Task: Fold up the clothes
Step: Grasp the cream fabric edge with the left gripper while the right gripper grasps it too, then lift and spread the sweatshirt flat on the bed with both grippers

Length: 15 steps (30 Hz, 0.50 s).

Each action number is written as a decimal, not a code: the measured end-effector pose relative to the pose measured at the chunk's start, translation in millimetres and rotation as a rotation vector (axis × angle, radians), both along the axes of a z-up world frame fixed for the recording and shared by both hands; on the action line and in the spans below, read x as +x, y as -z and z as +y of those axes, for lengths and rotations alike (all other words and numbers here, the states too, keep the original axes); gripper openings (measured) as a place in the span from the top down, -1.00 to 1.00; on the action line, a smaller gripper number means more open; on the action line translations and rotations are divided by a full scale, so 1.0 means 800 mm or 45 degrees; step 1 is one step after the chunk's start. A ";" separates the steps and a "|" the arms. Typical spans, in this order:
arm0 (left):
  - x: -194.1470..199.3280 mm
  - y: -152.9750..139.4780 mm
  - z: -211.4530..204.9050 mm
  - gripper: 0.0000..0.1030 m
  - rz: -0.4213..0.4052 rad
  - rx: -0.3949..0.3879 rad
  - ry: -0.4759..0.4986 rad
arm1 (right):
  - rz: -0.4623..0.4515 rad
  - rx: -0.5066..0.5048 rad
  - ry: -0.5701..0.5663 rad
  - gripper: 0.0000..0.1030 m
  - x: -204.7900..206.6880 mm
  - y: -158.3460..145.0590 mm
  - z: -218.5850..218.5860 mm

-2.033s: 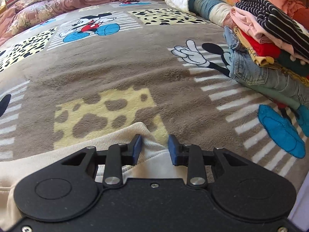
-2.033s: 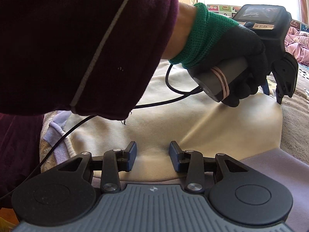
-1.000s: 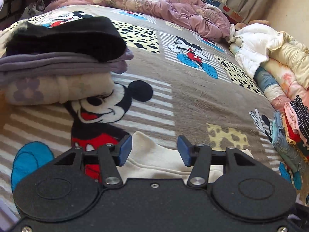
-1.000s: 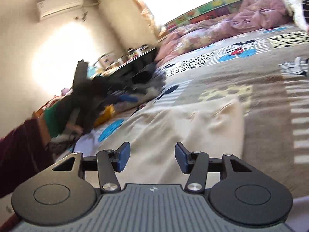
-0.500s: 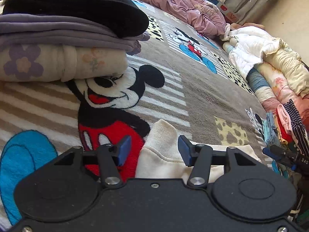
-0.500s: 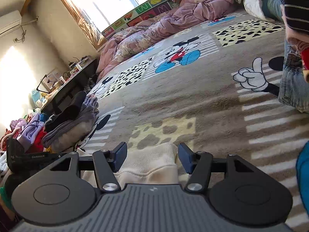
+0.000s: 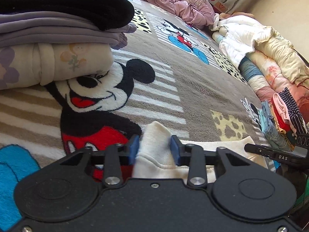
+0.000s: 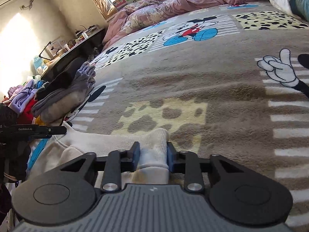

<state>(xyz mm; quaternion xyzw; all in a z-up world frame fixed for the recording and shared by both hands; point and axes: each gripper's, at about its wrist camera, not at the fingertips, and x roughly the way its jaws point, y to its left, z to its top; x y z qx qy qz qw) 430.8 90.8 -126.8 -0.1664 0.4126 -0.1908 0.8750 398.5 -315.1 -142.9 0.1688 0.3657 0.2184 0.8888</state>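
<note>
our left tool and right tool have just closed, each pinching a cuff of the cream top on the bed.

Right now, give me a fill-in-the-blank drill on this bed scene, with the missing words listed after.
1. The left gripper fingers pinch a ribbed cuff of the ___ sweatshirt.
2. The right gripper is shut on the sweatshirt's other ___.
3. On the folded stack, the top garment is ___.
4. The blanket shows a cartoon ___.

Missing words: cream; cuff; black; mouse
</note>
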 end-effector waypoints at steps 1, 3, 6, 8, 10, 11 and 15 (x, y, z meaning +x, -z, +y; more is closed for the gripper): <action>-0.002 -0.001 0.000 0.72 -0.012 -0.002 0.003 | -0.025 0.018 -0.014 0.66 -0.002 -0.002 -0.002; -0.010 -0.008 0.001 0.82 -0.057 -0.032 0.019 | -0.079 0.050 -0.042 0.74 -0.008 -0.007 -0.006; -0.029 -0.023 0.002 0.84 -0.135 -0.043 0.031 | -0.184 0.066 -0.084 0.76 -0.020 -0.020 -0.005; -0.046 -0.034 0.004 0.85 -0.191 -0.057 0.043 | -0.258 0.063 -0.121 0.76 -0.032 -0.030 -0.003; -0.072 -0.047 0.004 0.86 -0.272 -0.038 0.078 | -0.341 0.051 -0.166 0.77 -0.048 -0.042 0.001; -0.087 -0.053 0.004 0.87 -0.320 -0.021 0.100 | -0.396 0.040 -0.199 0.77 -0.061 -0.050 0.002; -0.156 -0.070 0.006 0.87 -0.511 0.082 0.193 | -0.604 -0.011 -0.357 0.77 -0.130 -0.079 0.004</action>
